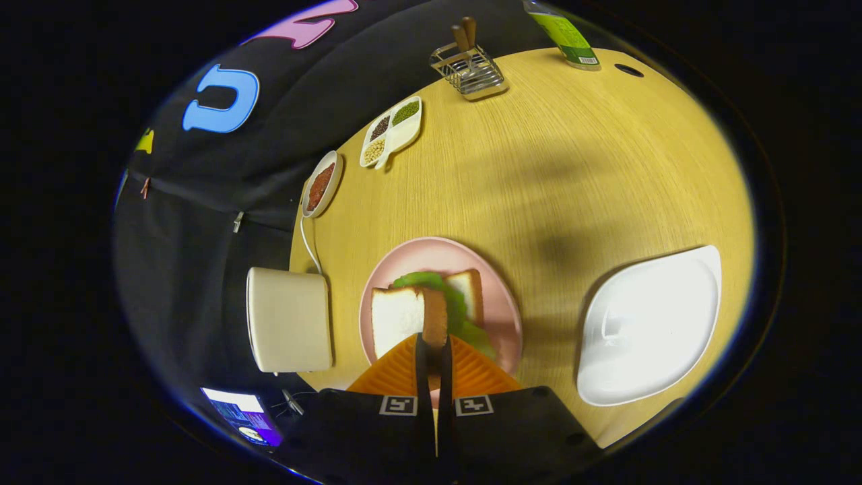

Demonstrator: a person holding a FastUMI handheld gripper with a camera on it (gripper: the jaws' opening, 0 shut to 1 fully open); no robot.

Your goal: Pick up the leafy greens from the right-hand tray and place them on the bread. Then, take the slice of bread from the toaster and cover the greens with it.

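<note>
The gripper [435, 337] is pinching a slice of bread [411, 316] by its crust edge, both fingers pressed close together on it, and it hangs over the pink plate [502, 316] on the desk [572, 168]. The held slice stands on edge, seen partly edge-on, its broad white face turned toward the toaster [288, 329]. The relation that matters is this: the leafy greens [458, 313] lie directly below and just ahead of the fingers, resting on a second slice of bread [468, 293] that lies flat on the plate — so the held slice needs, by my reading, to be tipped flat and lowered straight down to cover them, with little sideways travel. The greens' long axis runs diagonally across the plate, poking out from under the fingers on the side toward the white tray [650, 327]. That tray, to the right, now has no greens on it, so the first half of the task looks done. Counted — two bread slices, one bunch of greens, one plate, one tray, one toaster. Farther across the desk sit a small oval dish [322, 185], a divided dish of beans [392, 131] and a wire rack [470, 67].
</note>
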